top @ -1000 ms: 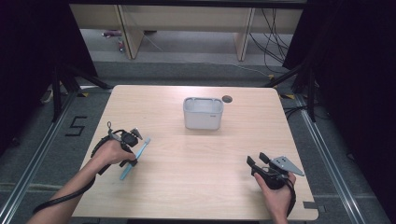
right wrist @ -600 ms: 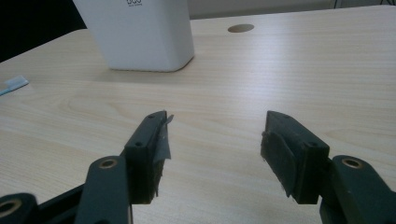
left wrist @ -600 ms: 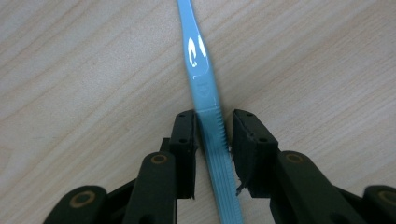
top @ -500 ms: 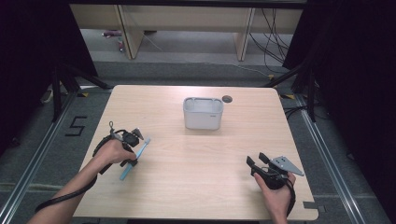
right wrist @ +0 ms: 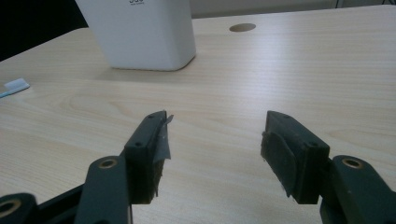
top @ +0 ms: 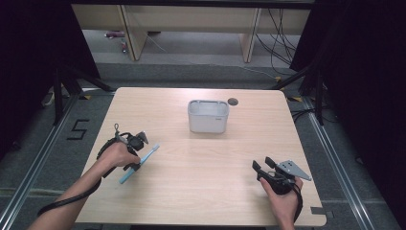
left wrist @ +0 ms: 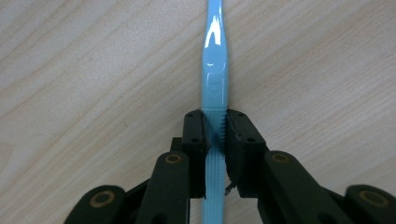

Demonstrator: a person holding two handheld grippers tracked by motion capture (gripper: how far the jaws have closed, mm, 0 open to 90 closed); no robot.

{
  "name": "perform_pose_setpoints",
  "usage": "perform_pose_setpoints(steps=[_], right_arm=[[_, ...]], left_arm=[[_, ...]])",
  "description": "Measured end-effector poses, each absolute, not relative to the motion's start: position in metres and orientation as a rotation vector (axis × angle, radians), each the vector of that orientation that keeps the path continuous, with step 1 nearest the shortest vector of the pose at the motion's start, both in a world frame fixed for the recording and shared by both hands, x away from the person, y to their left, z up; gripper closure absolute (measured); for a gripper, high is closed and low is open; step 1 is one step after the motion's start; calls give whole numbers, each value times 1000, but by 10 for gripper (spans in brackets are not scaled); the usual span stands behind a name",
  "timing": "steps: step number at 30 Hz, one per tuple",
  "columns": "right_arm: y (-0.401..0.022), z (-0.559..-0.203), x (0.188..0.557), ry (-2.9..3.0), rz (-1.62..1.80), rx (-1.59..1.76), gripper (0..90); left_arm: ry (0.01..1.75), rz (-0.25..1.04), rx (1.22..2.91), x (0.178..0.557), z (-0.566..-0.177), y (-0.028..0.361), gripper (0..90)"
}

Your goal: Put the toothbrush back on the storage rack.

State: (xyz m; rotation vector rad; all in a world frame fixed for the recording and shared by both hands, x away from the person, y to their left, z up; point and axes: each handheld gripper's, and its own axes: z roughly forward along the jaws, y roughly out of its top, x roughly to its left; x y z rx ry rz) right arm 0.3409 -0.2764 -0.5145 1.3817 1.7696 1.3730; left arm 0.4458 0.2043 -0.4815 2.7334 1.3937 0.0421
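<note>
The toothbrush (light blue) sits clamped inside the left gripper.

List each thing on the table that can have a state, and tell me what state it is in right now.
Blue toothbrush: lying flat on the table, handle clamped between the jaws.
Left gripper: jaws have just been closing, now shut on the toothbrush handle.
Right gripper: jaws open, nothing between them, low over the table.
White bin: upright, open top, standing apart from both grippers.
</note>
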Motion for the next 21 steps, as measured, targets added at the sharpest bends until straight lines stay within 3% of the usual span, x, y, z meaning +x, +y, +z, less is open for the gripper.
perform_pose_setpoints(steps=[21], right_arm=[[-277, -515, 342, 1779, 1359, 1354, 411]], left_arm=[[1309, 104, 2697, 434, -470, 205, 786]])
